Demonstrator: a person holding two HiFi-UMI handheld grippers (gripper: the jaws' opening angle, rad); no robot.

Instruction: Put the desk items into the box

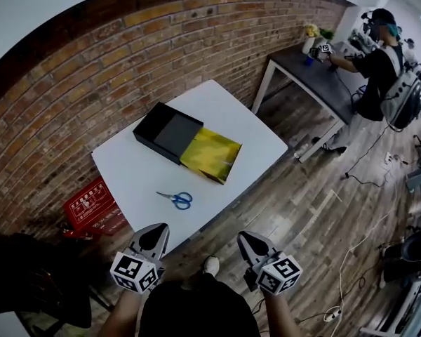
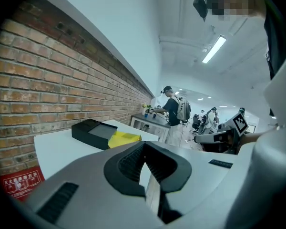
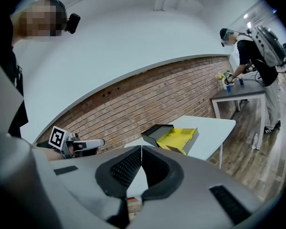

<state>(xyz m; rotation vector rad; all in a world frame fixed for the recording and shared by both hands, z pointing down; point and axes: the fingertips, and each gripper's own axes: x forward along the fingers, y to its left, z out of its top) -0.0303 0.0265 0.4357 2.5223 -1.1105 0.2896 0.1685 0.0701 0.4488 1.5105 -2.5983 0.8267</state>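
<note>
A white table (image 1: 224, 114) holds a black box (image 1: 160, 128) whose yellow inner tray (image 1: 210, 154) is slid out toward the right. Blue-handled scissors (image 1: 177, 199) lie near the table's front edge. My left gripper (image 1: 156, 232) and right gripper (image 1: 248, 240) hang below the front edge, off the table, both shut and holding nothing. The left gripper view looks over its closed jaws at the black box (image 2: 91, 132) and yellow tray (image 2: 124, 138). From the right gripper view the box (image 3: 157, 132) and tray (image 3: 180, 137) show beyond the left gripper (image 3: 88, 145).
A brick wall (image 1: 91, 83) runs behind the table. A red crate (image 1: 91, 206) sits on the floor at the table's left. At the back right a person (image 1: 379, 65) works at a dark desk (image 1: 312, 76). Cables (image 1: 351, 258) trail over the wooden floor.
</note>
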